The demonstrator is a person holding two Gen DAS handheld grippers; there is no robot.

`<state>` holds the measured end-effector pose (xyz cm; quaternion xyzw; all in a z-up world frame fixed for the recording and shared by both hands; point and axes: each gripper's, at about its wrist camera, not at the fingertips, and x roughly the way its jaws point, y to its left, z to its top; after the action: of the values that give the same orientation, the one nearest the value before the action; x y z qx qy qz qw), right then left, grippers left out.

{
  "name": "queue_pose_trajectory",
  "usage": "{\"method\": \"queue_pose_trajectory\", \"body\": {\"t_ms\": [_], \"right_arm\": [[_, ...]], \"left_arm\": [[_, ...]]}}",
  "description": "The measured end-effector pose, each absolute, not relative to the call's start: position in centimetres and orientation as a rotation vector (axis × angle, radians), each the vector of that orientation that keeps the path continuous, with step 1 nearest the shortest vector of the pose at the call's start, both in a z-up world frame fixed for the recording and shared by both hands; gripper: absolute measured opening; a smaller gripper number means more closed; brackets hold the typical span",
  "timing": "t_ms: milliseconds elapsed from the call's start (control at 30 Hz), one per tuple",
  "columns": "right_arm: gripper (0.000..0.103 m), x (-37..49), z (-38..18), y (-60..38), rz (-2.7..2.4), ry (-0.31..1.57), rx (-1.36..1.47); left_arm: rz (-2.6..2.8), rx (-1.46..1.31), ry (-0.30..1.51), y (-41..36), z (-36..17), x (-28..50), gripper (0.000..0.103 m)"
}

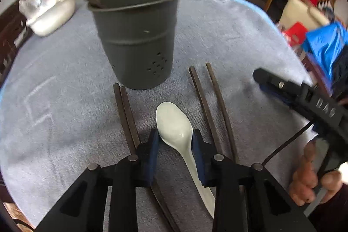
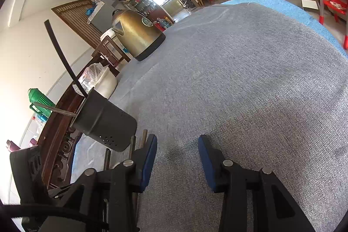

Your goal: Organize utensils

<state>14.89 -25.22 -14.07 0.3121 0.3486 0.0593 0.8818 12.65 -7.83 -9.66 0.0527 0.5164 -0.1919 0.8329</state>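
Nearest the lens, the left gripper (image 1: 175,140) has its blue-padded fingers (image 1: 154,145) either side of the white glossy ceramic soup spoon (image 1: 175,125), at the neck where bowl meets handle. The right pad touches the spoon's edge; a sliver of cloth shows at the left pad, so I'd call it straddled, not yet pinched.

The spoon lies flat on the grey-blue towelling table cover (image 1: 54,101), bowl towards twelve o'clock, handle running back to five. It looks light but hard, slick and chippable, so I'd take it at that narrow neck with a gentle squeeze and keep it from swinging.

Dark wooden chopsticks lie alongside: one pair (image 1: 125,114) at ten o'clock of the bowl, another pair (image 1: 214,110) at two.

At twelve stands the dark grey perforated metal utensil holder (image 1: 139,42), already holding two thin dark sticks that lean out over its rim, one each way. What else is inside I cannot tell.

The right gripper (image 2: 177,151) hangs over bare cloth, fingers apart, holding nothing.
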Motion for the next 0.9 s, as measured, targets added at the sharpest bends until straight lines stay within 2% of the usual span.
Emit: {"method": "queue_pose_trajectory", "body": {"t_ms": [233,433,467,533,700,800,900], "right_arm": [[0.043,14.9,-14.1,-25.2,0.121,0.728,0.647],[0.043,14.9,-14.1,-25.1,0.117,0.730,0.643],[0.043,14.9,-14.1,-25.1,0.117,0.730,0.643],[0.043,14.9,-14.1,-25.1,0.117,0.730,0.643],[0.043,14.9,-14.1,-25.0,0.117,0.731,0.642],[0.043,14.9,-14.1,-25.0,0.116,0.731,0.642],[0.043,14.9,-14.1,-25.0,0.117,0.731,0.642]], "left_arm": [[-0.434,0.056,0.982,-6.2,-5.6,11.5,0.032],[-0.472,0.028,0.774,-3.6,4.4,8.8,0.033],[-0.476,0.021,0.743,-3.1,6.3,8.3,0.033],[-0.480,0.002,0.687,-2.0,9.5,7.3,0.042],[-0.467,-0.002,0.471,0.4,15.9,4.4,0.049],[-0.419,-0.004,0.410,1.8,17.0,4.0,0.054],[-0.380,-0.025,0.452,2.5,15.6,4.9,0.055]]}}
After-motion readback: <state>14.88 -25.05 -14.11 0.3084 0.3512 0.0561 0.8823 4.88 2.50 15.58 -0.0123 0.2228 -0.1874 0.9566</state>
